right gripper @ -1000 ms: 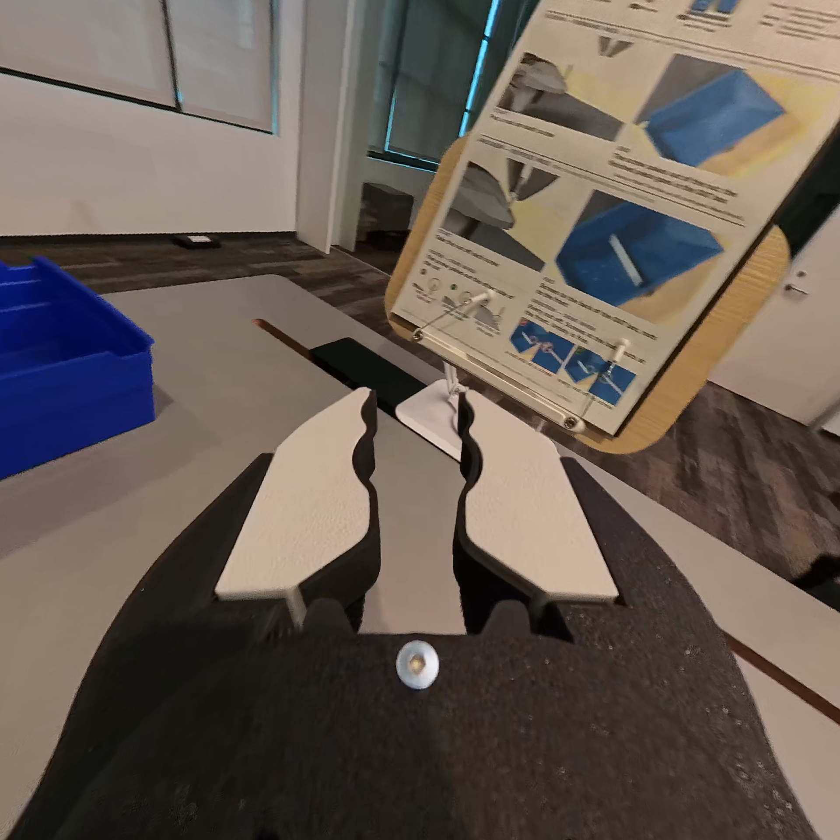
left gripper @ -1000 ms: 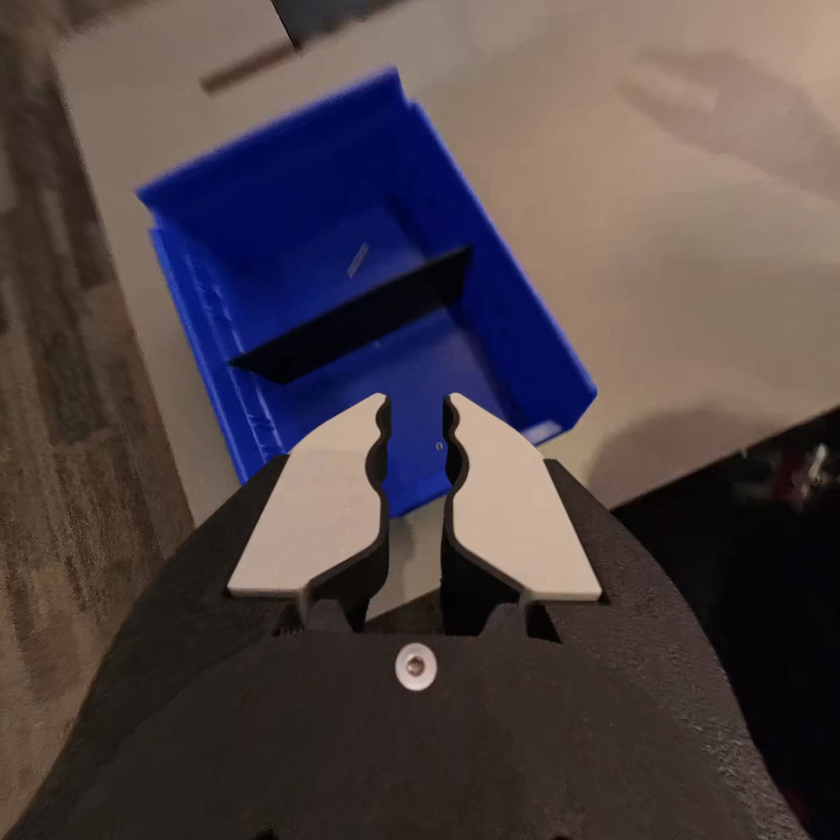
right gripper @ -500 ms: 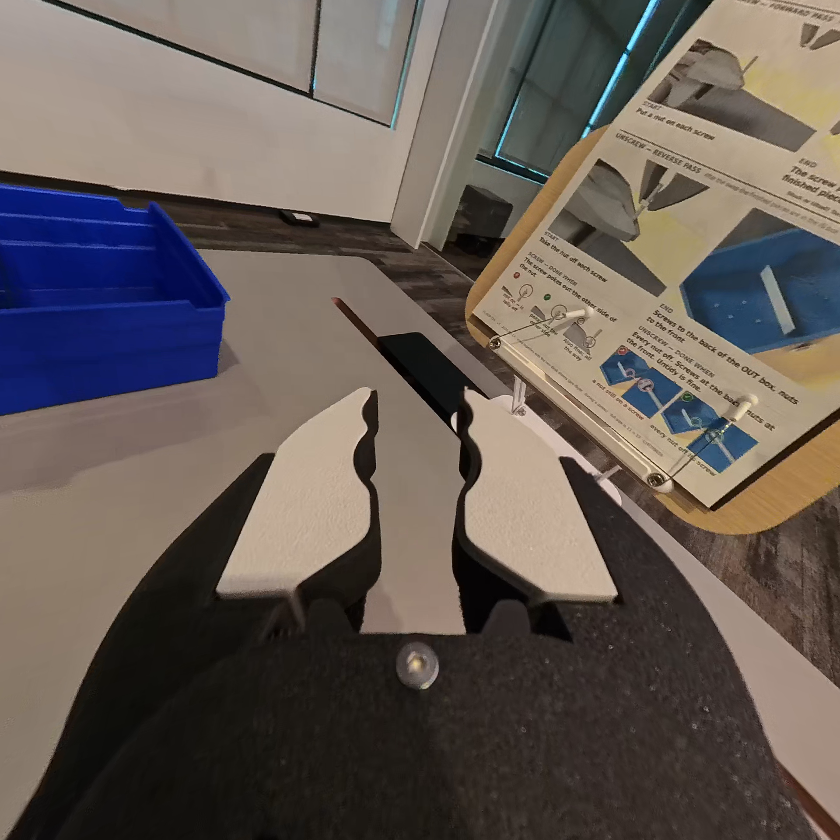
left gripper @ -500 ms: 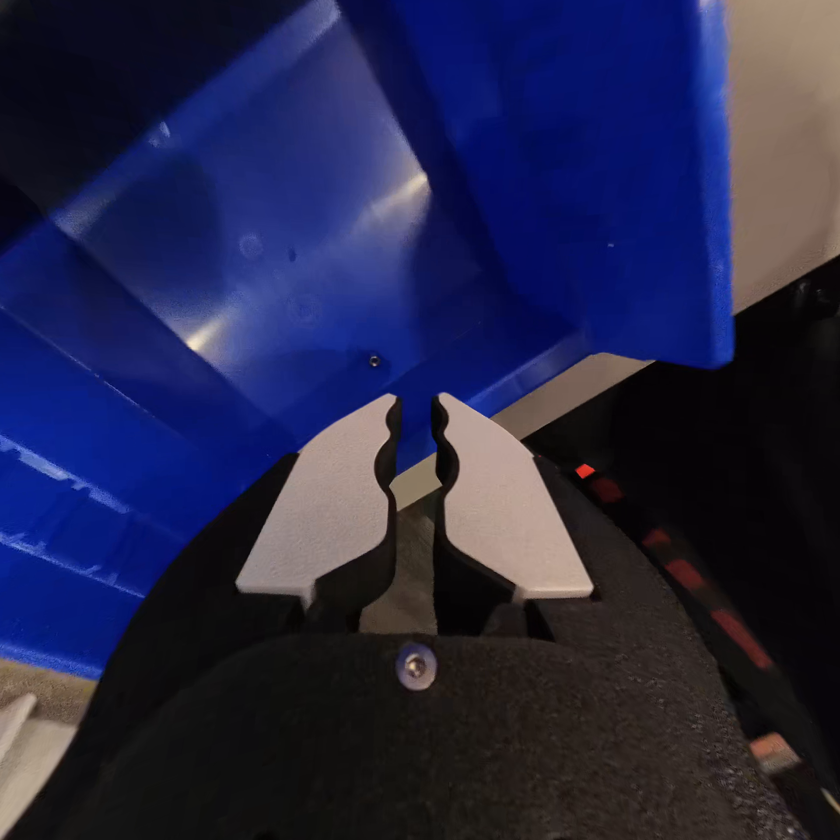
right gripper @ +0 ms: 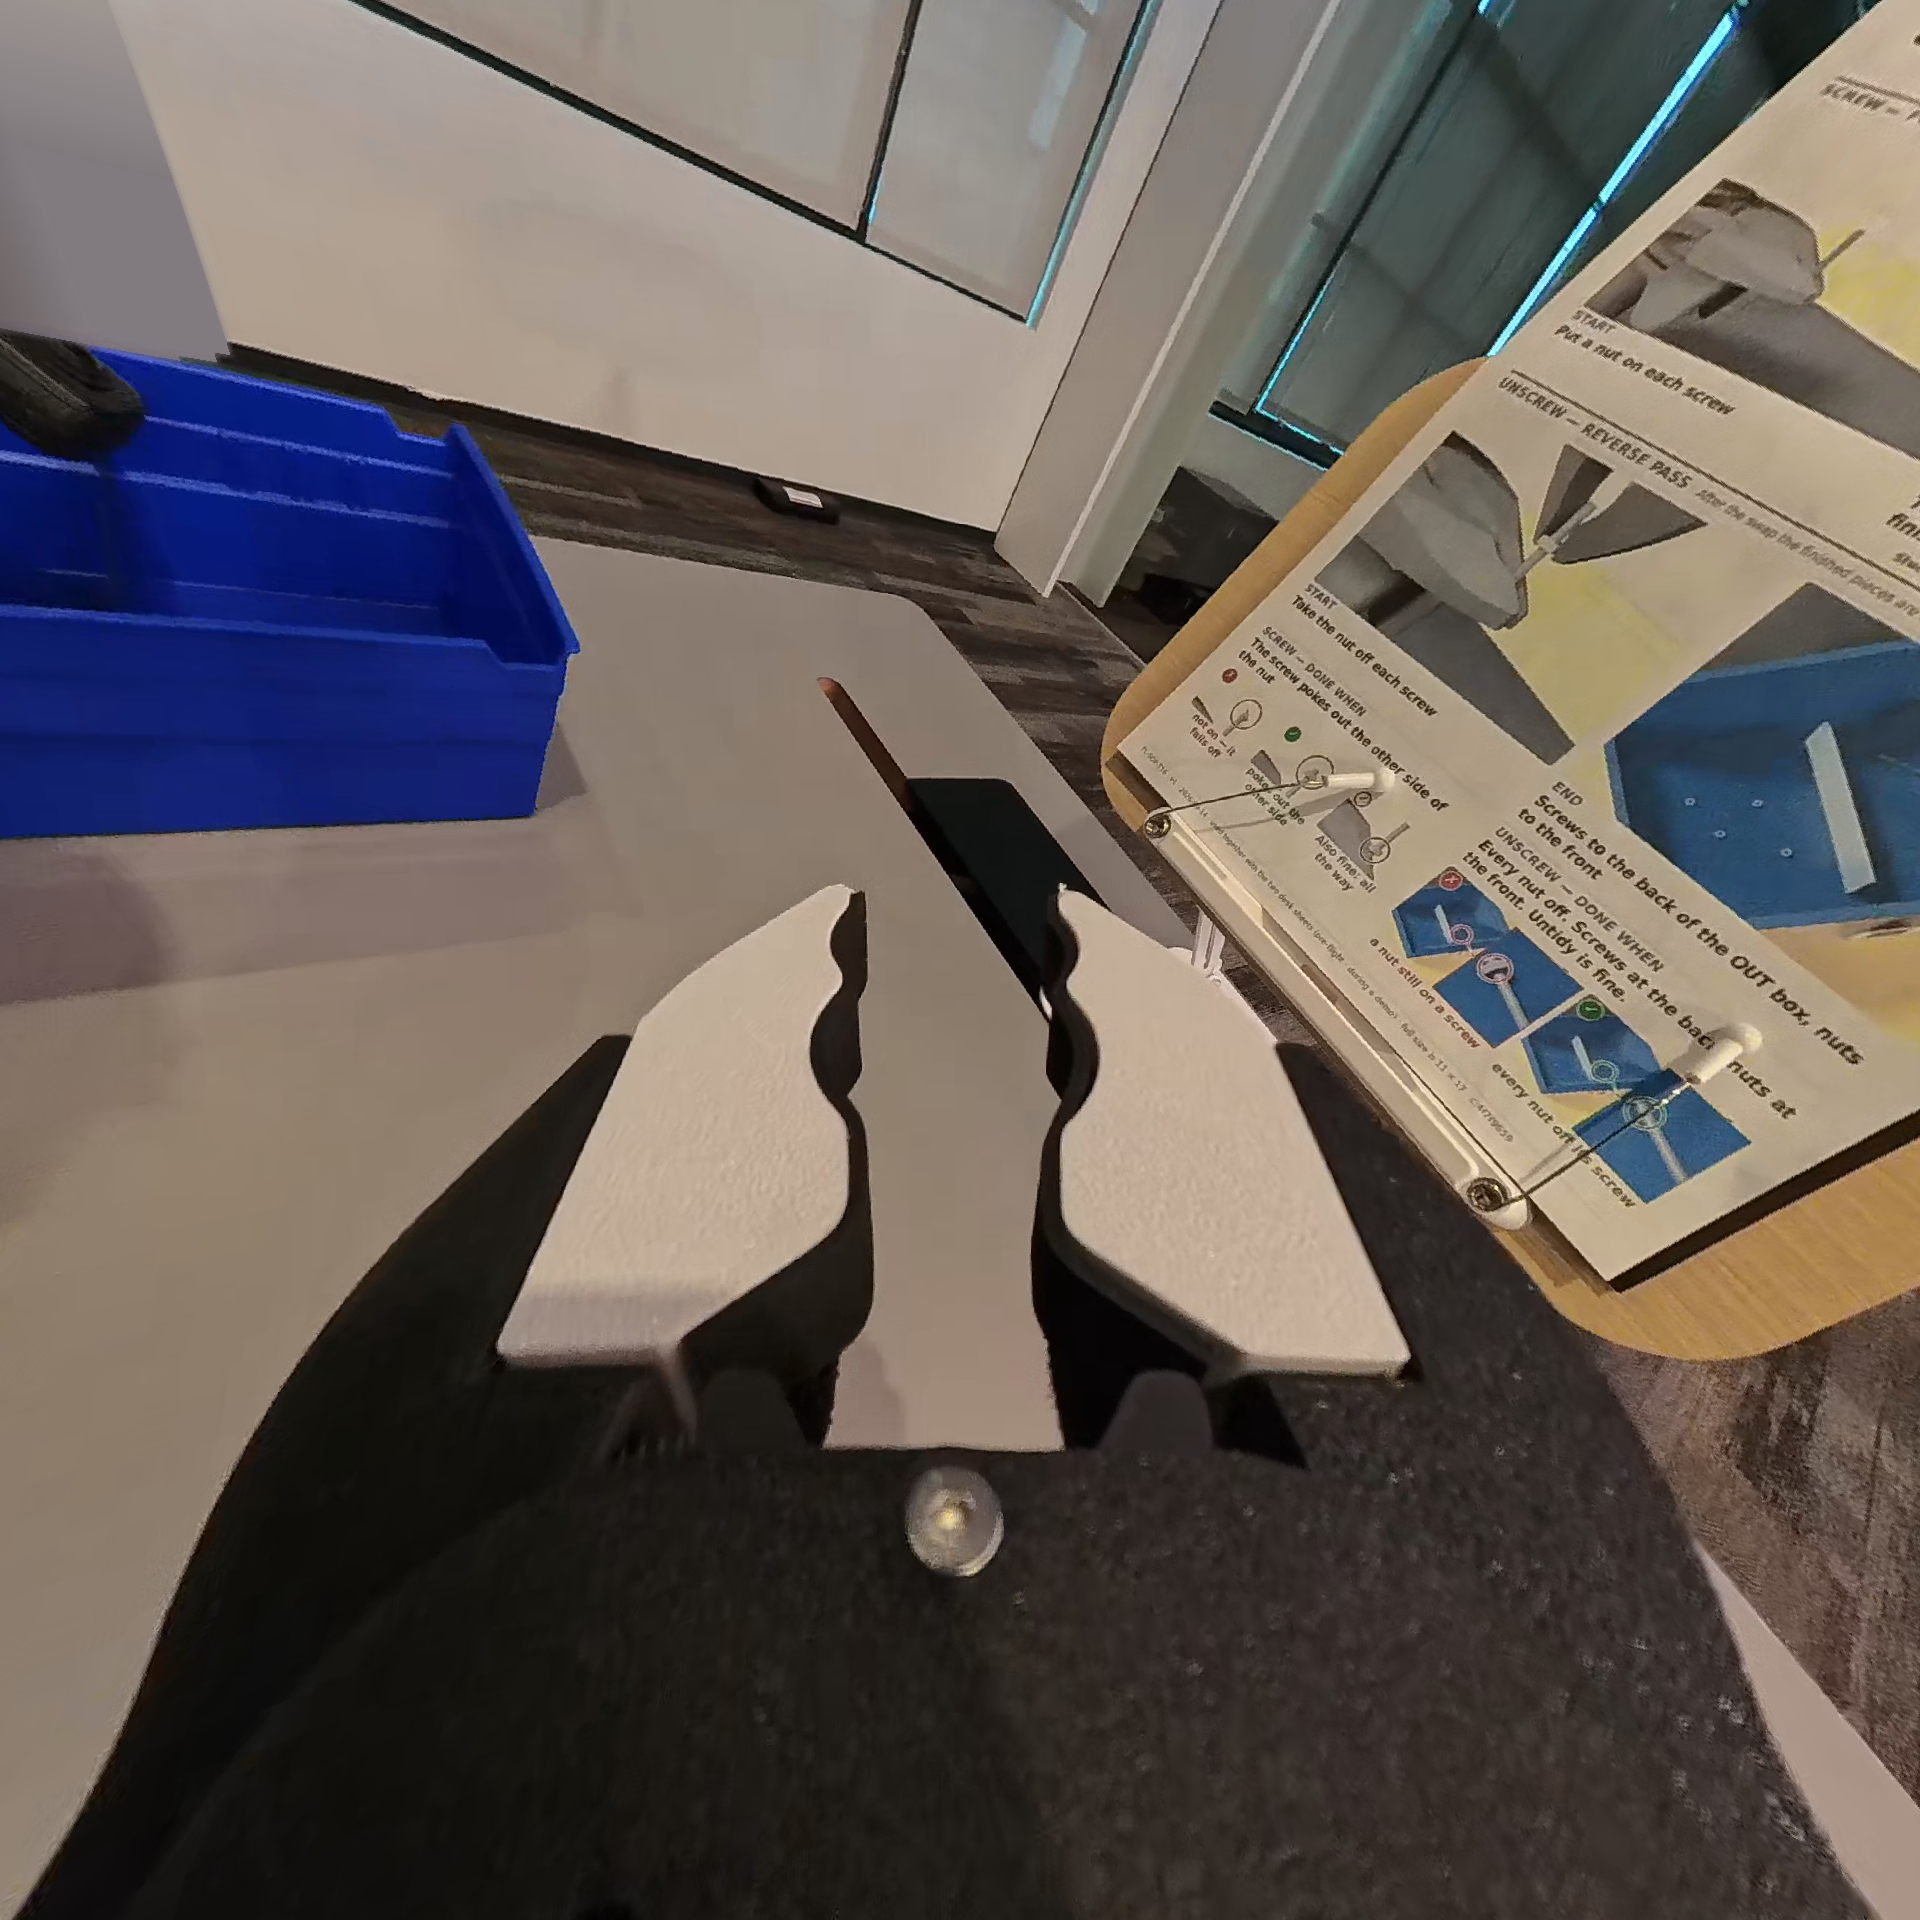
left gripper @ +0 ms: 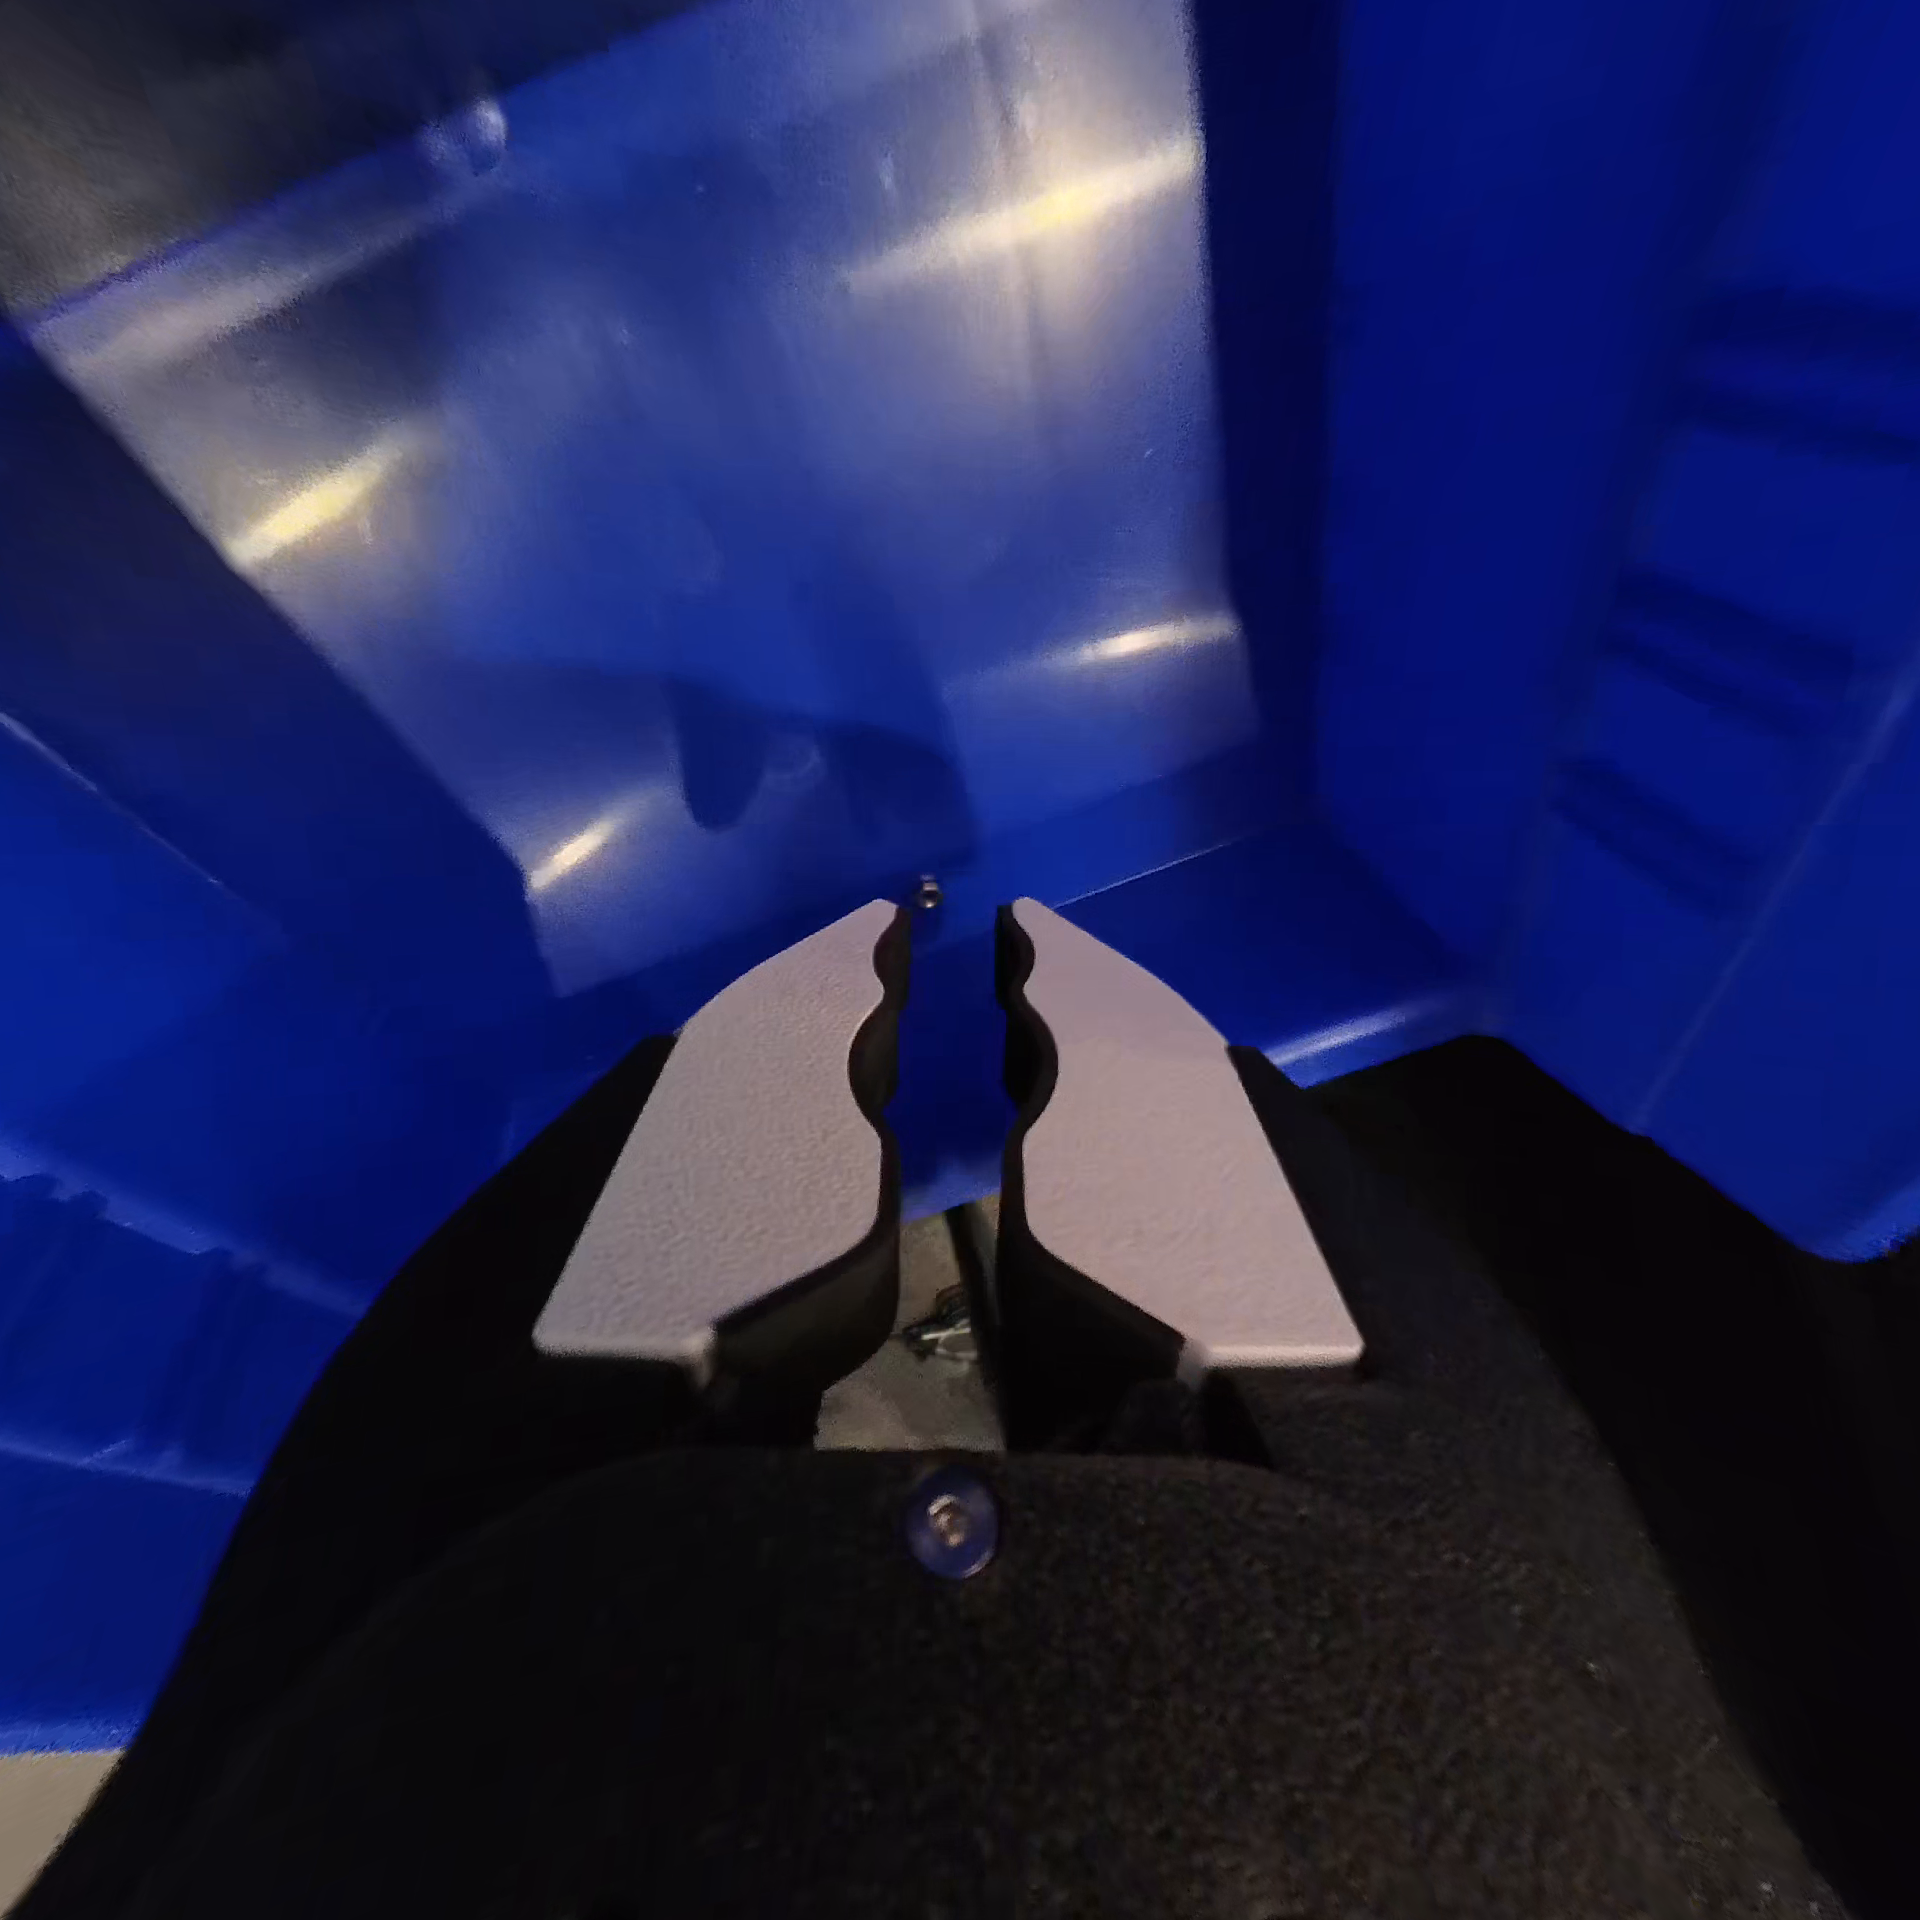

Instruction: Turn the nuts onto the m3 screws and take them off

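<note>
My left gripper [left gripper: 951, 906] is open by a narrow gap, low inside the front compartment of the blue bin [left gripper: 727, 468]. A small metal nut [left gripper: 928, 891] lies on the bin floor just ahead of the left fingertip, not held. My right gripper [right gripper: 956, 899] is open and empty above the grey table [right gripper: 312, 1039]. The blue bin also shows in the right wrist view [right gripper: 260, 644] at the far left, with part of the black left gripper [right gripper: 62, 400] over its rim. No screw shows clearly.
A wooden board with a printed instruction sheet [right gripper: 1558, 779] stands on a white stand at the table's right edge. A dark slot and black plate [right gripper: 977, 831] lie in the table ahead of the right gripper. Bin walls [left gripper: 1558, 520] close in around the left gripper. Some 45 cm of space lies between my two pairs of fingers.
My left gripper has dropped from above the bin into its front compartment, close to the nut. My right gripper has turned left, bringing more of the bin into view, and opened wider.
</note>
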`<state>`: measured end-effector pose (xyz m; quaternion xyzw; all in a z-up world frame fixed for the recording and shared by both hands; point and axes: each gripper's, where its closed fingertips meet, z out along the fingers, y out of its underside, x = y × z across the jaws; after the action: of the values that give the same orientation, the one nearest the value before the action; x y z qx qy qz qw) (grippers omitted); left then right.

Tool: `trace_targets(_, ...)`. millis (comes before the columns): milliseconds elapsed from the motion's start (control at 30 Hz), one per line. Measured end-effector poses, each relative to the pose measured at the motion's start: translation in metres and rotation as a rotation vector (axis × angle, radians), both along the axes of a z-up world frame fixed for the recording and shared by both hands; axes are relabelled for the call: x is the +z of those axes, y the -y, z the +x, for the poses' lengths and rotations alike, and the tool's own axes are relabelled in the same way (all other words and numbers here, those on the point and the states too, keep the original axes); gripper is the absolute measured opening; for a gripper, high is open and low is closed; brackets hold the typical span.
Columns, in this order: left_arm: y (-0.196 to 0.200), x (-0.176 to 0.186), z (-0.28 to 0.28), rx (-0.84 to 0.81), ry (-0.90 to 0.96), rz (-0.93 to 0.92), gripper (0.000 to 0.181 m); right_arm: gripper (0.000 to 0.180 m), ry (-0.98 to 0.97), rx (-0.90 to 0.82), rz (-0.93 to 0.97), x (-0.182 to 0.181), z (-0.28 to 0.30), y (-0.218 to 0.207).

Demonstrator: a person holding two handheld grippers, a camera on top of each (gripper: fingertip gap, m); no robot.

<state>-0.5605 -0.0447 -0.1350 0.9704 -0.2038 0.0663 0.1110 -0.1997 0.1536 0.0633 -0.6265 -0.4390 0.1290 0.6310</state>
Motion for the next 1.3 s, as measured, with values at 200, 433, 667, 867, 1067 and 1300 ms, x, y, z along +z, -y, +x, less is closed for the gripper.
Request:
trace_targets(200,0.000,-0.005,-0.003,-0.040,-0.051,0.017,0.014,0.031,0.011,0.002,0.022,0.005,0.002,0.003)
trace_targets(433,0.001,-0.009,-0.005,-0.015,-0.058,-0.023,0.014,0.031,0.012,-0.004,0.040,0.010,0.003,0.005)
trace_targets(667,0.003,-0.008,-0.002,-0.017,-0.039,-0.028,0.013,0.031,0.033,-0.011,0.051,0.010,0.003,0.005)
trace_targets(867,0.003,-0.010,0.000,0.014,-0.010,-0.059,0.012,0.031,0.058,-0.034,0.077,0.012,0.005,0.006)
trace_targets(1067,0.009,-0.009,-0.005,-0.024,-0.044,-0.128,0.015,0.031,0.057,-0.029,0.069,0.011,0.005,0.005)
trace_targets(1300,0.008,-0.012,-0.006,-0.018,-0.051,-0.146,0.011,0.031,0.075,-0.047,0.086,0.013,0.008,0.004)
